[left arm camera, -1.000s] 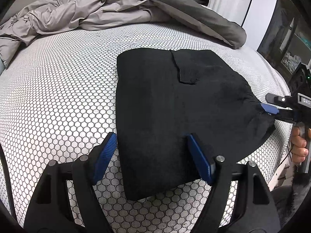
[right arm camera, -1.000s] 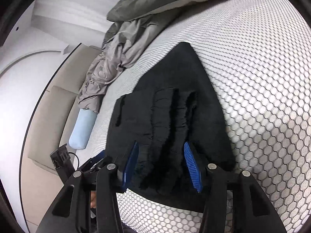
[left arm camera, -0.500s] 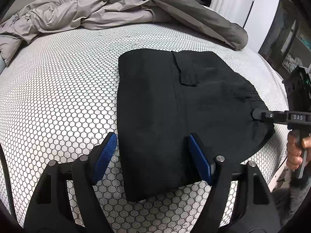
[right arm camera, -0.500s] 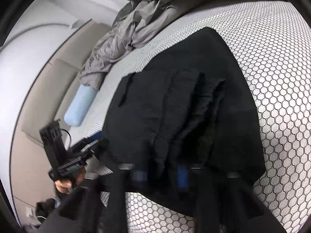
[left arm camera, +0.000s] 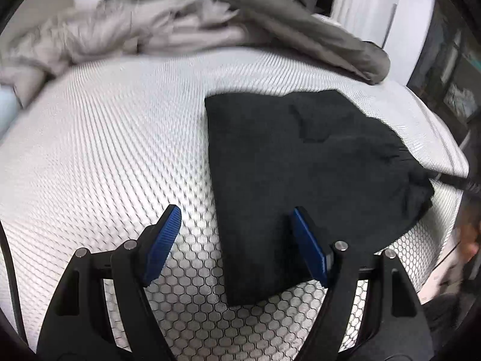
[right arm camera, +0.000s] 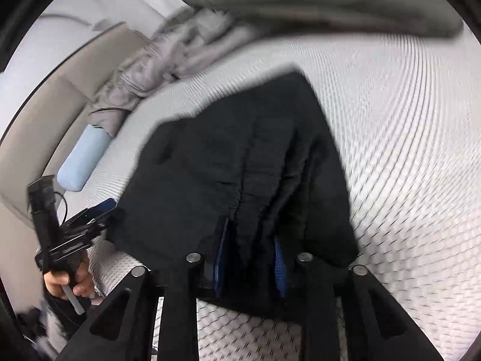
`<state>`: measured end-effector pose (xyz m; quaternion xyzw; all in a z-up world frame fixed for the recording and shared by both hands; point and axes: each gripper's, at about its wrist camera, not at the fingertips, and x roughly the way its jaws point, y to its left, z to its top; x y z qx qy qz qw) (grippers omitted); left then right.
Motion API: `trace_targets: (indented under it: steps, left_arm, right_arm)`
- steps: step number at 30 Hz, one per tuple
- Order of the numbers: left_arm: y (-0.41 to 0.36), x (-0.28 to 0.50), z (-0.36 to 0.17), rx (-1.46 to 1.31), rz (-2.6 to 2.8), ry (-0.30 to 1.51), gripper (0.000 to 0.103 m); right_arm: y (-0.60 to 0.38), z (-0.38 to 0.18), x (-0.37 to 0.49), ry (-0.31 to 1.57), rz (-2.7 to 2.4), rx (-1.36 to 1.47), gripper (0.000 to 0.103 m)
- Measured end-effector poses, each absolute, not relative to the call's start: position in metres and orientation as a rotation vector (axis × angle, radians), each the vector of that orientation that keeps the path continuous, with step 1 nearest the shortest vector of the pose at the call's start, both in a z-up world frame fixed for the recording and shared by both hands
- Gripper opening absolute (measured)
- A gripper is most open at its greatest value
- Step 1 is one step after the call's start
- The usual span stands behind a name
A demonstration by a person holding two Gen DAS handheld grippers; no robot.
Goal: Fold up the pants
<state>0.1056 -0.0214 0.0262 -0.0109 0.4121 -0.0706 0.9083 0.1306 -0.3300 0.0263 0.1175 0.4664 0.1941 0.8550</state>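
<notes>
Black pants (left arm camera: 300,174) lie folded on the honeycomb-patterned mattress (left arm camera: 105,165). My left gripper (left arm camera: 236,210) is open and straddles the near left edge of the pants: one blue pad stands over the mattress, the other over the cloth, and neither presses. The right wrist view is blurred. There, my right gripper (right arm camera: 251,231) has the bunched waist end of the pants (right arm camera: 210,165) filling the gap between its blue pads, and its jaws are opening. The left gripper (right arm camera: 75,234) also shows at the left of that view, held by a hand (right arm camera: 66,282).
A crumpled grey duvet (left arm camera: 210,24) is heaped along the far side of the bed. A light blue pillow (right arm camera: 84,156) lies by the beige headboard (right arm camera: 45,105). The mattress edge (left arm camera: 451,210) runs close by on the right, with dark furniture beyond.
The right gripper closed on the bunched end of the pants, rolled and drew back a little, tugging that end. The left gripper stayed open at the near edge.
</notes>
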Motion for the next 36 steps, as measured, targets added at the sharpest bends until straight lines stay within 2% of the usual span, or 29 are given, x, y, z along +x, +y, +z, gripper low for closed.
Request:
trace_targets:
  steps: [2, 5, 7, 10, 12, 16, 21, 26, 29, 32, 36]
  left_arm:
    - [-0.038, 0.094, 0.039, 0.037, -0.211, 0.776, 0.073]
    - [-0.065, 0.097, 0.033, 0.068, -0.333, 0.811, 0.074]
    - [-0.084, 0.105, 0.017, 0.113, -0.407, 0.858, 0.067]
    - [-0.097, 0.117, -0.003, 0.144, -0.451, 0.902, 0.066]
    - [-0.089, 0.122, -0.007, 0.110, -0.475, 0.924, 0.059]
    - [-0.060, 0.111, -0.005, 0.077, -0.440, 0.909, 0.057]
    - [-0.049, 0.104, -0.003, 0.086, -0.396, 0.889, 0.058]
    - [-0.063, 0.099, 0.011, 0.124, -0.324, 0.857, 0.058]
    - [-0.076, 0.095, 0.027, 0.120, -0.342, 0.802, 0.058]
    - [-0.090, 0.106, 0.028, 0.136, -0.351, 0.788, 0.058]
    - [-0.094, 0.135, 0.006, 0.113, -0.356, 0.869, 0.060]
  right_arm:
    - [-0.329, 0.051, 0.115, 0.864, 0.387, 0.178, 0.031]
    - [-0.310, 0.064, 0.107, 0.795, 0.450, 0.168, 0.031]
    - [-0.280, 0.056, 0.110, 0.823, 0.501, 0.123, 0.031]
    - [-0.234, 0.022, 0.126, 0.925, 0.533, 0.005, 0.031]
    - [-0.216, -0.005, 0.137, 0.979, 0.535, -0.104, 0.030]
    - [-0.228, -0.008, 0.127, 0.924, 0.451, -0.290, 0.029]
    - [-0.261, 0.002, 0.113, 0.903, 0.443, -0.215, 0.030]
    - [-0.253, 0.019, 0.103, 0.859, 0.454, -0.164, 0.035]
    - [-0.248, 0.029, 0.108, 0.824, 0.454, -0.097, 0.042]
    - [-0.232, 0.022, 0.124, 0.855, 0.432, -0.084, 0.043]
    - [-0.216, -0.004, 0.143, 0.952, 0.421, -0.161, 0.045]
